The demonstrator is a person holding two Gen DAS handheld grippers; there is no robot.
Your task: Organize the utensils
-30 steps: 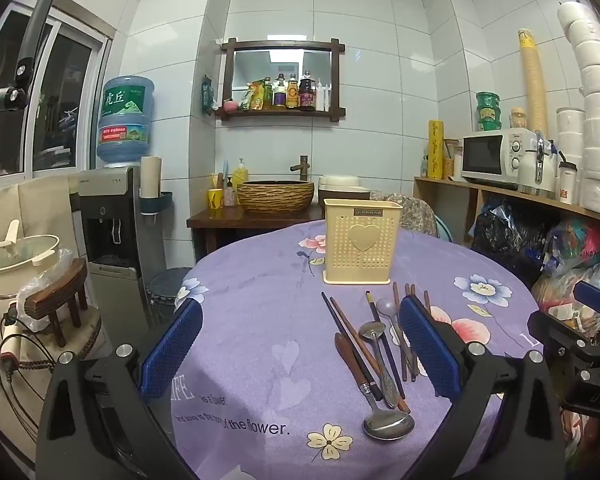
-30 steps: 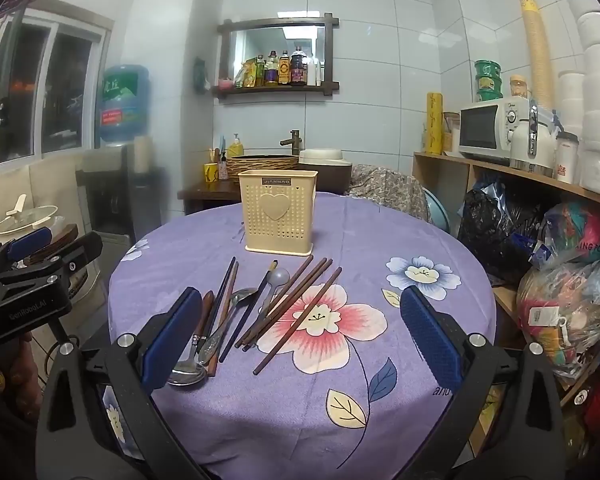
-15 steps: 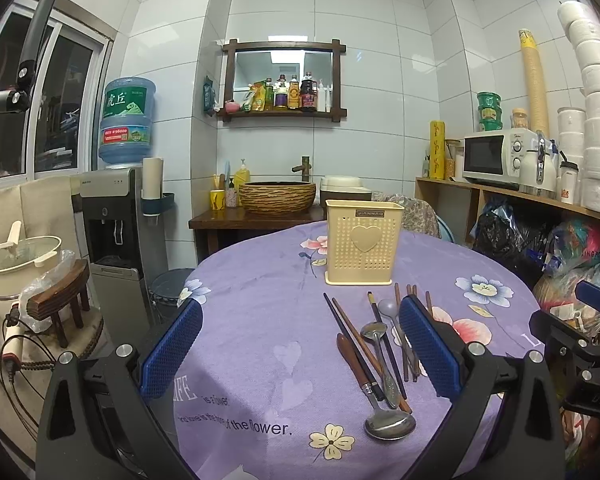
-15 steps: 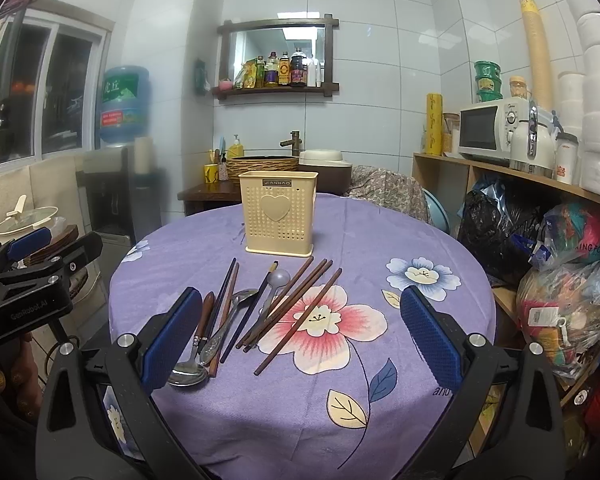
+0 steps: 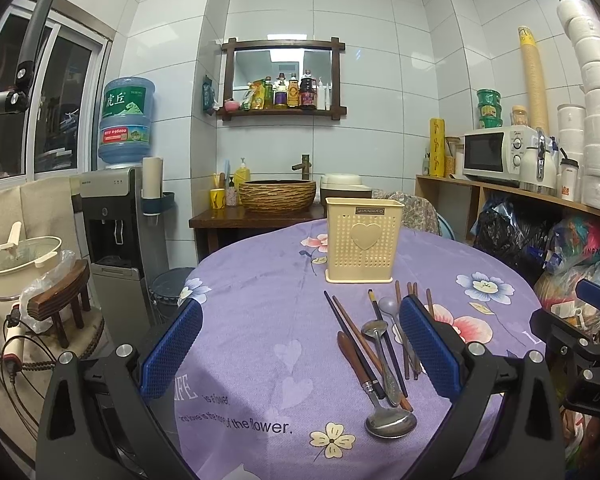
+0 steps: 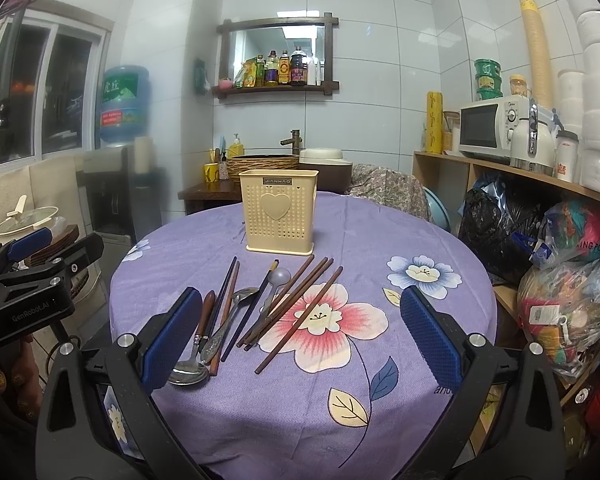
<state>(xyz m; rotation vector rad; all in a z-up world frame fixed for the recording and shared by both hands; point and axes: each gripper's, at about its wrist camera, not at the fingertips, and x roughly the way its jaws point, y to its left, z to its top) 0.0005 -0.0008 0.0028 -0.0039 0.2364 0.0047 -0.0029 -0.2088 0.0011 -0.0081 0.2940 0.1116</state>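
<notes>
Room: white-tiled kitchen corner, microwave (image 5: 496, 154) on a side shelf.
Desk (image 6: 420, 236): round, under a purple flowered cloth.
Holder (image 6: 278, 210): cream perforated box with a heart, upright near the far edge, apart from the utensils.
Utensils: brown chopsticks (image 6: 296, 304), spoons (image 5: 384, 364) and dark sticks loose in front of the holder.
Left tool (image 5: 300, 354): spread wide, gripping nothing, low over the near edge.
Right tool (image 6: 300, 338): spread wide, gripping nothing, above the chopsticks.

Place: home kitchen-dining room
Upper centre: tiled wall, condiment shelf (image 5: 284, 94)
Right: microwave (image 5: 498, 152)
Left: water dispenser (image 5: 118, 208)
Centre: cloth-covered round table (image 5: 260, 320)
</notes>
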